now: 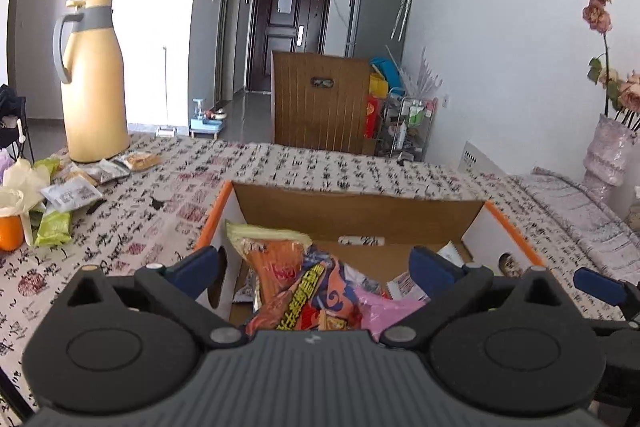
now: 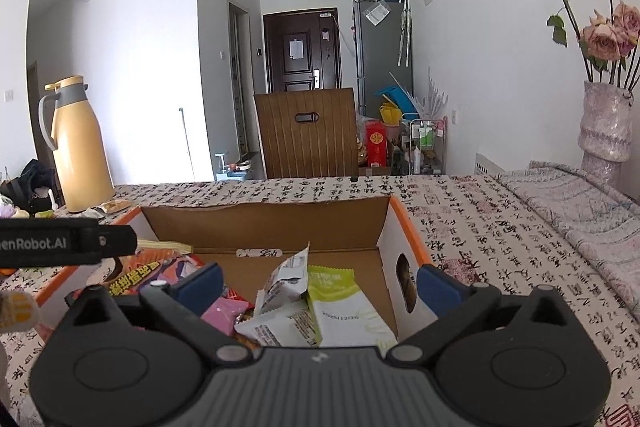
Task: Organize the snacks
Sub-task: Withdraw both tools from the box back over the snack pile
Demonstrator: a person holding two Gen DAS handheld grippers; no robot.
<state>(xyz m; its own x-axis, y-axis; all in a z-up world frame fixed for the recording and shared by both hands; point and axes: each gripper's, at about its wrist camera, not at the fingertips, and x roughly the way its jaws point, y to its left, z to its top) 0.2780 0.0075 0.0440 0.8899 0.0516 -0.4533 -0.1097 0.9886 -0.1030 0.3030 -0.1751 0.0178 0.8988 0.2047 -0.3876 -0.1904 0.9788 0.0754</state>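
An open cardboard box with orange rims (image 1: 360, 211) (image 2: 264, 223) stands on the patterned table. In the left wrist view my left gripper (image 1: 316, 263) is open above the box, over a large orange snack bag (image 1: 288, 279) lying in it beside a pink packet (image 1: 384, 311). In the right wrist view my right gripper (image 2: 320, 283) is open above the box's right half, over a white packet (image 2: 284, 287) and a green-white packet (image 2: 340, 303). The left gripper's body (image 2: 68, 241) shows at the left edge.
Several loose snack packets (image 1: 76, 187) lie on the table's far left by a yellow thermos jug (image 1: 94, 83) (image 2: 78, 147). An orange (image 1: 10, 233) sits at the left edge. A vase of dried roses (image 2: 606, 123) stands at the right. A wooden chair back (image 1: 320, 103) is beyond the table.
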